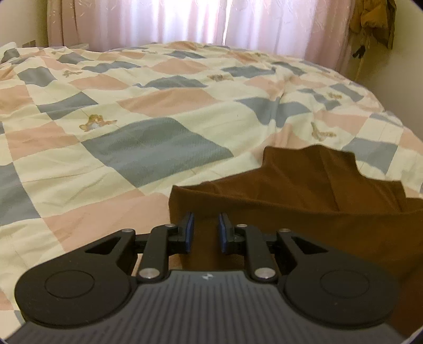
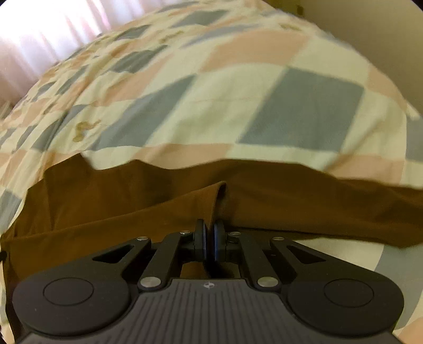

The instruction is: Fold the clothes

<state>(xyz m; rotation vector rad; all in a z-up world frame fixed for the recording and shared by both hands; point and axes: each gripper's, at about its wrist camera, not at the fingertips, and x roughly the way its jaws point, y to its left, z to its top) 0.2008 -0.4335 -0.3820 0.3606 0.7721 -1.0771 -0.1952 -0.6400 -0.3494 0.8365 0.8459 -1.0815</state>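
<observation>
A brown garment (image 1: 304, 190) lies on the checked bedspread and is partly lifted at its near edge. My left gripper (image 1: 206, 230) is near the garment's left corner, and its blue pads (image 1: 189, 232) are closed on a thick fold of the brown cloth that fills the narrow gap between them. In the right wrist view the same brown garment (image 2: 132, 201) spreads across the frame. My right gripper (image 2: 210, 238) is shut on a pinched ridge of it, the pads almost touching. The cloth beneath both grippers is hidden.
The bed is covered by a quilt (image 1: 148, 111) in cream, pink and grey-blue squares with small bear prints. Pink curtains (image 1: 185, 21) hang behind it, a tan garment (image 1: 375, 21) hangs at the far right, and a beige wall (image 2: 370, 31) borders the bed's right side.
</observation>
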